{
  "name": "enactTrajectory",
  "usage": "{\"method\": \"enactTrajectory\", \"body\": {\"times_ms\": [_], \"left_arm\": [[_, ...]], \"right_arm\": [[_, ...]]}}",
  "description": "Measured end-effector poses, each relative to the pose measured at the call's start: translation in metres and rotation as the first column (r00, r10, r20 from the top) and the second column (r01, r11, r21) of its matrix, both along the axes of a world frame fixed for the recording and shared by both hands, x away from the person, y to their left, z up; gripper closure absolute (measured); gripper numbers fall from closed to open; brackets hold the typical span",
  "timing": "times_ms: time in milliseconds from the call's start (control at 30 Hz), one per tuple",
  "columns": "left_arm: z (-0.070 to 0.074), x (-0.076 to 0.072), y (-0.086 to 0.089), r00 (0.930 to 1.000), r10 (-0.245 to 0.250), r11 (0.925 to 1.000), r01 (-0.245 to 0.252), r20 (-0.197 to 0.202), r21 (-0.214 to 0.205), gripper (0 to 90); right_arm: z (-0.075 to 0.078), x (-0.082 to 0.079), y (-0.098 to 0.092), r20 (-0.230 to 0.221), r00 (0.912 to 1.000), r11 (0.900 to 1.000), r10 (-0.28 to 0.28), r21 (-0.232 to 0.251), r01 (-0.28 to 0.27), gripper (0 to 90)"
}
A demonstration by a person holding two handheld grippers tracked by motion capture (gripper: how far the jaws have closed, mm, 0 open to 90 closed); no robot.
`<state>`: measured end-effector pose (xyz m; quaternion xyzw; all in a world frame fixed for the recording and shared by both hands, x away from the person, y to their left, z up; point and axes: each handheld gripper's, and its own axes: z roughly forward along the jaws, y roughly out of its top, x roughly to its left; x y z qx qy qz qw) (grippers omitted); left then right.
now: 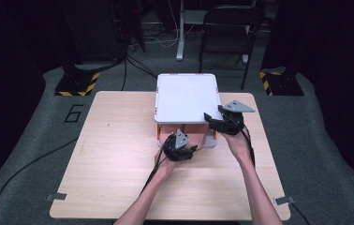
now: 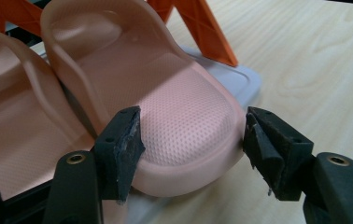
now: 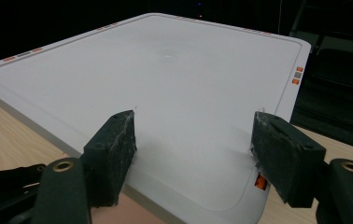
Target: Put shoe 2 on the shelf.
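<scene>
Two pink slippers in white shoe rack; both grippers wide open, empty

This looks like a lab or recording studio rather than a home. A plain wooden bench stands on grey carpet with black curtains hanging around it. Behind the bench, stand bases edged in yellow-and-black hazard tape sit on the floor beside a taped number six, with loose cables and a black folding chair farther back.
</scene>
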<state>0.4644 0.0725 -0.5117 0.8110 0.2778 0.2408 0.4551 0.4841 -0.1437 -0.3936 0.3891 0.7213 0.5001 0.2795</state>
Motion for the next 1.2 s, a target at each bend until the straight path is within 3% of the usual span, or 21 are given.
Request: {"method": "enactTrajectory", "body": {"times_ms": [267, 367, 500, 567, 667, 733, 833, 1033, 1200], "left_arm": [[-0.002, 0.011, -0.004, 0.9991, 0.041, 0.9991, -0.041, -0.012, -0.01, 35.7], [-0.002, 0.013, -0.004, 0.9983, 0.047, 0.9985, -0.048, -0.034, -0.027, 32.4], [0.002, 0.007, -0.001, 0.9993, 0.024, 0.9988, -0.025, -0.027, -0.043, 32.7], [0.007, 0.0, 0.006, 0.9999, -0.002, 0.9967, 0.001, -0.015, -0.081, 28.8], [0.015, -0.015, 0.024, 0.9997, -0.024, 0.9928, 0.025, 0.006, -0.117, 24.1], [0.021, -0.024, 0.039, 0.9998, -0.018, 0.984, 0.017, -0.001, -0.177, 22.0], [0.029, -0.037, 0.066, 0.9997, -0.011, 0.9852, 0.015, 0.021, -0.171, 19.6], [0.039, -0.059, 0.122, 0.9987, 0.041, 0.981, -0.034, 0.032, -0.191, 16.0], [0.036, -0.075, 0.163, 0.9915, 0.113, 0.9738, -0.098, 0.064, -0.205, 15.0]], "right_arm": [[0.0, 0.0, 0.0, -0.006, 1.0, 1.0, 0.0, -0.003, 0.0, 30.7], [0.0, 0.0, 0.0, -0.001, 1.0, 1.0, 0.001, 0.0, -0.001, 30.6], [0.0, 0.0, 0.0, 0.0, 1.0, 1.0, 0.001, 0.002, -0.001, 30.7], [0.0, 0.0, 0.001, -0.001, 1.0, 1.0, 0.001, 0.007, -0.001, 30.6], [0.0, 0.0, 0.0, -0.001, 1.0, 0.9999, 0.002, 0.014, -0.002, 28.4], [0.0, -0.001, 0.0, 0.008, 1.0, 0.9998, -0.005, 0.018, 0.005, 25.2], [0.001, -0.009, -0.002, 0.02, 0.9997, 0.9989, -0.017, 0.045, 0.016, 23.5], [-0.005, -0.036, -0.012, 0.045, 0.9978, 0.9956, -0.049, 0.082, 0.045, 15.4], [-0.015, -0.063, -0.023, 0.064, 0.9956, 0.9921, -0.069, 0.109, 0.062, 14.8]]}}
